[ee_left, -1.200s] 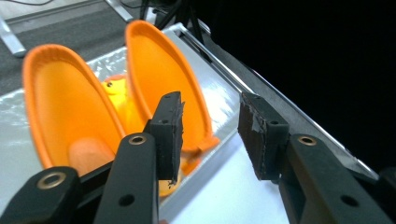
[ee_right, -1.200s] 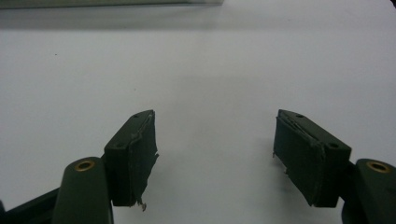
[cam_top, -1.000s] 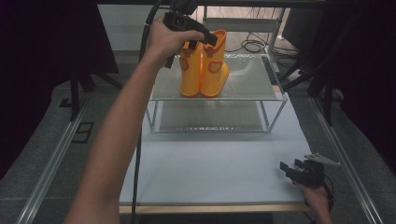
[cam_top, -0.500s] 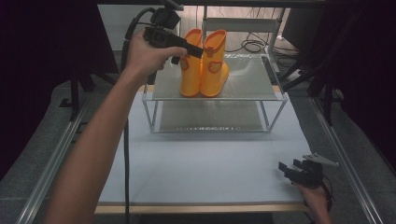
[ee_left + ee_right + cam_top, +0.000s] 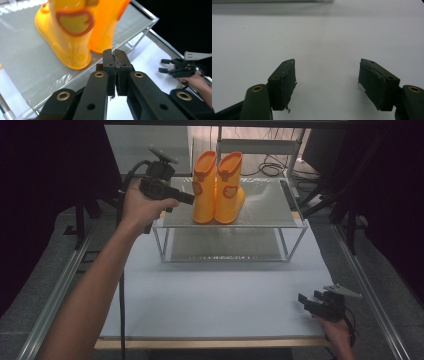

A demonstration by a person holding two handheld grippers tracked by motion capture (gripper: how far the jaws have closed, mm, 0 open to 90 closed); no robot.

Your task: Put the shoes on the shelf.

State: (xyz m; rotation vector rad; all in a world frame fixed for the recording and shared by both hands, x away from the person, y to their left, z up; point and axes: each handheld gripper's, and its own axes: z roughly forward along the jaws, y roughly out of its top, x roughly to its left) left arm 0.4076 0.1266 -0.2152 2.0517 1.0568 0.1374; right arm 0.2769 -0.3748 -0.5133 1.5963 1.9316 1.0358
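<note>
We look down on a pale grey bench (image 5: 215,305) that carries a low metal-framed shelf rack with a frosted top panel (image 5: 265,210). A pair of bright orange rubber boots with darker orange trim (image 5: 218,187) stands upright on that top panel, toward its left half, the two boots touching side by side.

Some things are cut off or hard to read. In the left gripper view the boot tops run out of the picture and the nearer boot is blurred, so we can make out only a curved orange-rimmed patch on its side. The surroundings of the bench are dark, and cables behind the rack are too dim to follow. In the right gripper view the black jaws sit over bare bench surface.

Our left gripper (image 5: 186,198), held in the left hand (image 5: 140,207), hovers at the rack's left edge, level with the boots. Its jaws have just been closing and are now pressed together with nothing between them (image 5: 115,72). The boots stand just beyond and to one side of the jaw tips, near but not touching.

Our right gripper (image 5: 306,301) rests low at the bench's near right corner, well apart from the boots, with its jaws spread wide (image 5: 327,85) and holding nothing.
</note>
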